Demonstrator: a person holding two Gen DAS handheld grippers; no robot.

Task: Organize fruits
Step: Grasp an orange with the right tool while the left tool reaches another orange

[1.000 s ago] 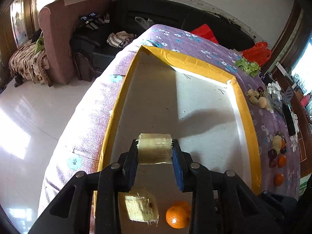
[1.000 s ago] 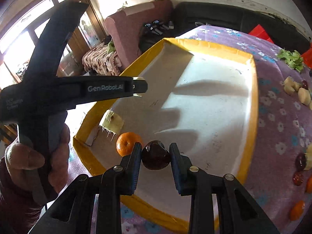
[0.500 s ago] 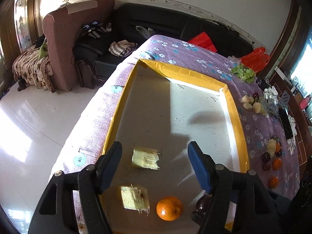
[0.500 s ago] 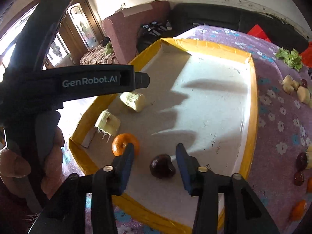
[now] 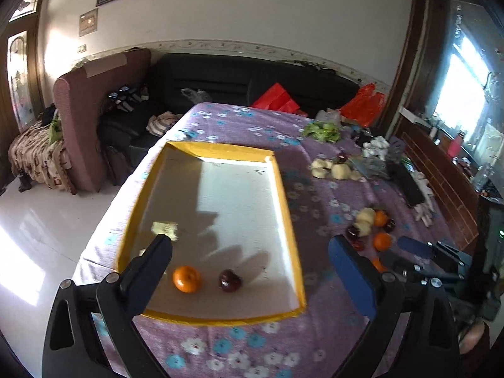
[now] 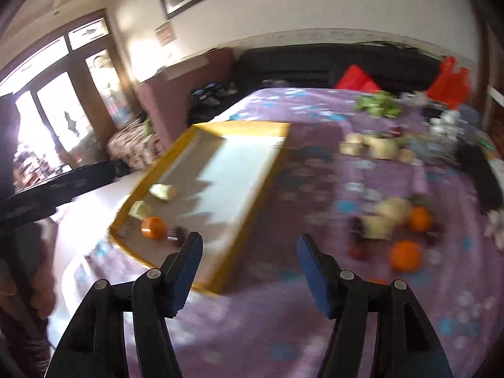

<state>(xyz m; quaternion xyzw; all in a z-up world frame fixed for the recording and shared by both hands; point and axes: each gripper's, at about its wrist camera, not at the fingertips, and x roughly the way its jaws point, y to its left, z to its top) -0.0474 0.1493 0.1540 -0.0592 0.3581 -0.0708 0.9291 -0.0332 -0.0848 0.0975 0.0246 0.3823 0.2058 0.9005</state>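
Fruits (image 5: 368, 226) lie loose on the purple floral tabletop (image 5: 226, 346) right of a yellow-rimmed tray (image 5: 289, 220); a black sofa (image 5: 239, 78) stands beyond; both grippers' fingers (image 5: 148, 271) are opening, empty.

Both claws (image 5: 249, 249) (image 6: 249, 252) opening, empty

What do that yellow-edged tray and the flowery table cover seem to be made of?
Tray: probably cardboard or foam board; its floor is matt white, its rim glossy yellow like wrapped tape.
Table cover: seemingly soft printed fabric, purple with white and blue flowers, draping over the table's edge. Neither is certain.
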